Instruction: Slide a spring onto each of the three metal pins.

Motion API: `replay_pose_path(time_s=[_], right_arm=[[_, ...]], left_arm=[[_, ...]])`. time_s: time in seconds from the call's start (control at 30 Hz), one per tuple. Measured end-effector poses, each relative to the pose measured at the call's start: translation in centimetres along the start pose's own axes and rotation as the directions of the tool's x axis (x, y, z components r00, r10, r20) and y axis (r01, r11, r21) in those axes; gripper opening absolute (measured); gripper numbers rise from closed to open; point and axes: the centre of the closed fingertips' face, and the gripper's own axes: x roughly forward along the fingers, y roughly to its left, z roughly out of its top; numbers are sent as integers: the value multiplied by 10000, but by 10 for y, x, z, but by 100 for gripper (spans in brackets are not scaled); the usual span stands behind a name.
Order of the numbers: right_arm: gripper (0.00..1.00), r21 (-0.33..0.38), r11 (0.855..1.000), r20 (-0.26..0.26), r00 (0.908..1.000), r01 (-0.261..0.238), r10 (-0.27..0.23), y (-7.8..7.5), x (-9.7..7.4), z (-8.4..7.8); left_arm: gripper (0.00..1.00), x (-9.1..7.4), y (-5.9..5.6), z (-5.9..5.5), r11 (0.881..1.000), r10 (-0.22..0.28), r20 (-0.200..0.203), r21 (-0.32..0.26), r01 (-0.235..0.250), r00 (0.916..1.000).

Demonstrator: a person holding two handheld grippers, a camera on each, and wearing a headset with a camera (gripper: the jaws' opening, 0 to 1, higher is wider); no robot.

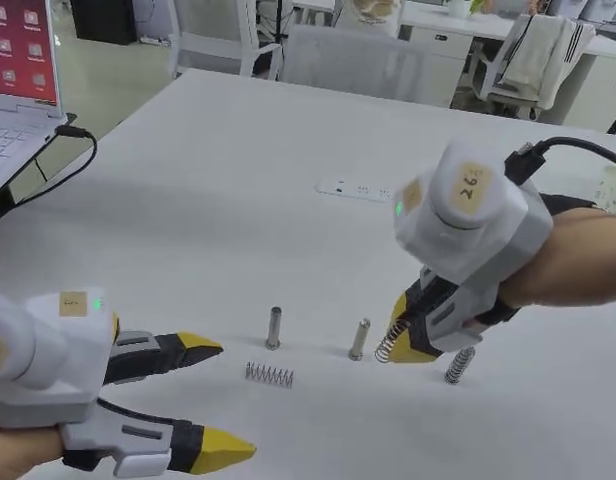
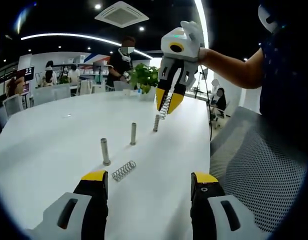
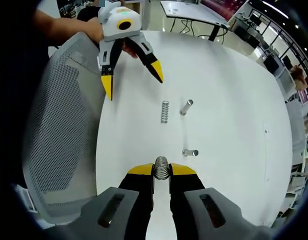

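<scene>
One spring (image 1: 390,341) pinched in the right gripper (image 3: 161,171) beside the middle pin (image 1: 360,339), left gripper (image 1: 228,400) gaping open, so come in tilted and it'll probably snag the tip and ping off.

In the head view, a laptop (image 1: 18,90) sat on the table (image 1: 238,150) at the upper left edge of the frame, and a power strip (image 1: 353,189) lay right of centre. Below centre stood the left pin (image 1: 274,328), with the right pin (image 1: 360,339) to its right, apart from it. The loose spring (image 1: 269,375) lay on the table just below the left pin, not touching it. The right gripper (image 1: 403,350) sat right of the right pin, clamped on the held spring (image 1: 390,342), which was close beside that pin. The upright spring (image 1: 459,364) stood on the table at this gripper's lower right. The left gripper (image 1: 228,400), jaws apart, was in the lower left corner, one tip left of the loose spring and the other below it.
</scene>
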Motion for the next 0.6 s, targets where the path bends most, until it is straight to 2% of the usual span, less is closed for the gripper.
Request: replay_pose_path(time_s=[0.3, 0.6], right_arm=[[9, 224, 9993, 87, 9995, 314, -316, -19, -6, 2], [9, 302, 9986, 2, 9991, 429, -429, -31, -3, 1]], left_arm=[[63, 0, 3, 1, 10000, 74, 18, -10, -74, 10000], [63, 0, 4, -1, 9999, 122, -21, -23, -122, 9999]])
